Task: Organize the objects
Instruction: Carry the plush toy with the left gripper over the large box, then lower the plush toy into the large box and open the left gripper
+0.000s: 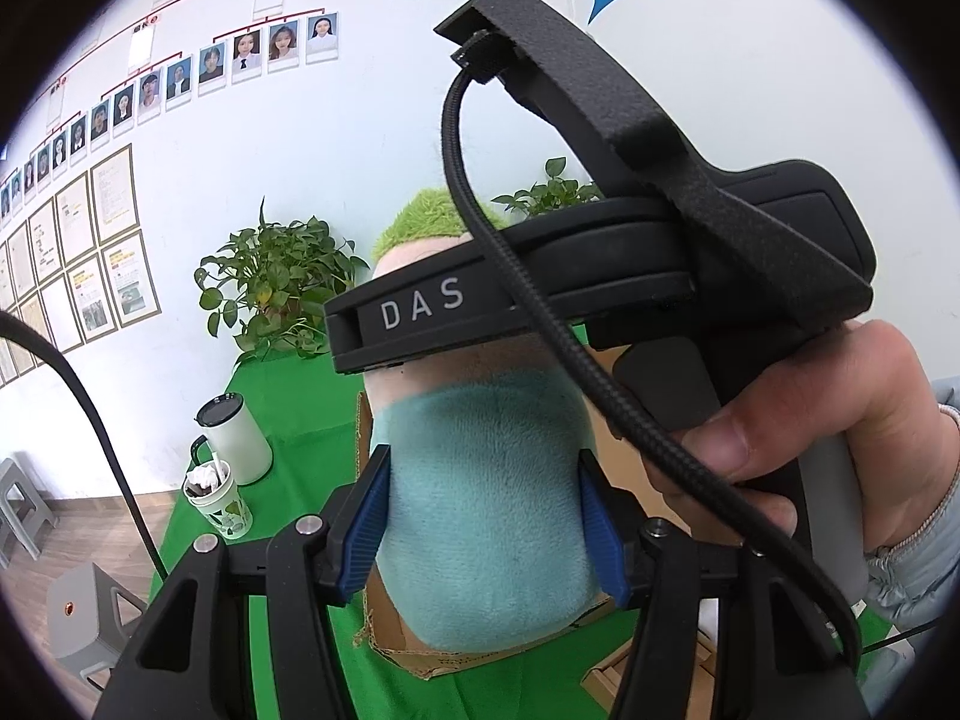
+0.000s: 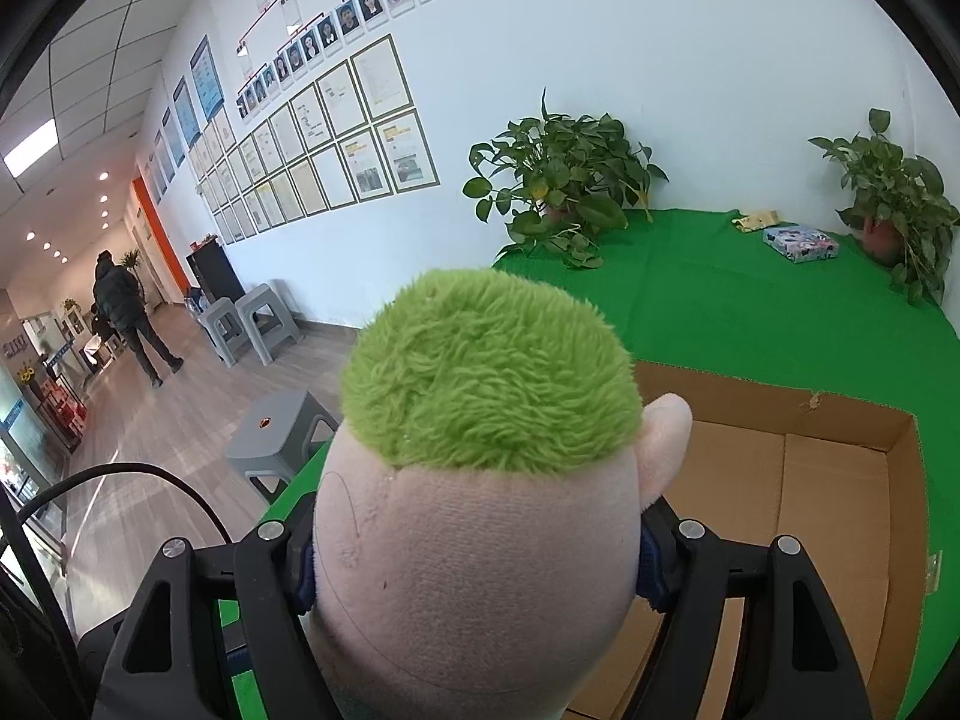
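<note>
green-haired pink plush doll [image 2: 480,480], teal body; green cloth [image 2: 750,312]; brown box [image 2: 840,480].

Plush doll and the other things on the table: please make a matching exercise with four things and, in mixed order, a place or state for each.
Things:
1. plush doll
2. cardboard box
3. white tumbler
4. patterned flat box

Places or states:
a. open, on the green cloth
b. clamped by the left gripper and right gripper
c. beside a potted plant
d. upright, behind a leaf-print cup

Pairs: 1-b, 2-a, 3-d, 4-c
</note>
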Demonstrator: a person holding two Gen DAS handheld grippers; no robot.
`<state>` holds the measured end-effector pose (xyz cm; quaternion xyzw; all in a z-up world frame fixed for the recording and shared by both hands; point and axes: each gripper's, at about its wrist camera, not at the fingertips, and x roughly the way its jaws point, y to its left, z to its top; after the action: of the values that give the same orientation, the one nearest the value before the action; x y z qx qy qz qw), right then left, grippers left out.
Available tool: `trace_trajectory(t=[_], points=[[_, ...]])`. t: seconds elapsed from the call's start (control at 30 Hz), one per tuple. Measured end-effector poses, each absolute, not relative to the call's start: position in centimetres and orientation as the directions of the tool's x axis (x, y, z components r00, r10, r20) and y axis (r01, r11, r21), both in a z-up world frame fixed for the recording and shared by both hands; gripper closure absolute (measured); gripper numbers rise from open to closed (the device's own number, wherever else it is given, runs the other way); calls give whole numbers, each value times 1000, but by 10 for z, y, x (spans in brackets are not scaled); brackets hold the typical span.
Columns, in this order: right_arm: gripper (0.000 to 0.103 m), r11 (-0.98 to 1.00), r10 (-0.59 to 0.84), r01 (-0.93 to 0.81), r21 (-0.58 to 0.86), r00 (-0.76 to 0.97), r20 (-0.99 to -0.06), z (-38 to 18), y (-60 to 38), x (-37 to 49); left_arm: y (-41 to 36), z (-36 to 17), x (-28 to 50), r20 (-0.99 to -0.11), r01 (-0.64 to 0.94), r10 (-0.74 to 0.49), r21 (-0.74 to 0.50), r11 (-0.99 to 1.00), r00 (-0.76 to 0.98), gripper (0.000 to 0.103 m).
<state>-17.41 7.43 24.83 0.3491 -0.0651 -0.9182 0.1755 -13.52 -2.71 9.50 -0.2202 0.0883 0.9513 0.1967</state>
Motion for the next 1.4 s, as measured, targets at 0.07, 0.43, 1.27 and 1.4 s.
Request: trace_trajectory(t=[0.07, 0.43, 1.27, 1.4], points=[[30, -930, -367, 276, 242, -691, -623, 245, 73, -180, -29, 93, -137, -459, -414, 337, 76, -907, -822, 46], [30, -919, -393, 272, 284, -623, -677, 194, 53, -221, -50, 67, -157, -526, -414, 349, 6, -910, -775, 46], [29, -917, -395, 149, 370, -477, -785, 50, 46, -345, -59, -4, -232, -730, -347, 349, -162, -924, -588, 44], [28, -905, -415, 112, 410, -442, -795, 18, 42, -359, -55, -7, -225, -748, -319, 280, -97, -943, -602, 36]])
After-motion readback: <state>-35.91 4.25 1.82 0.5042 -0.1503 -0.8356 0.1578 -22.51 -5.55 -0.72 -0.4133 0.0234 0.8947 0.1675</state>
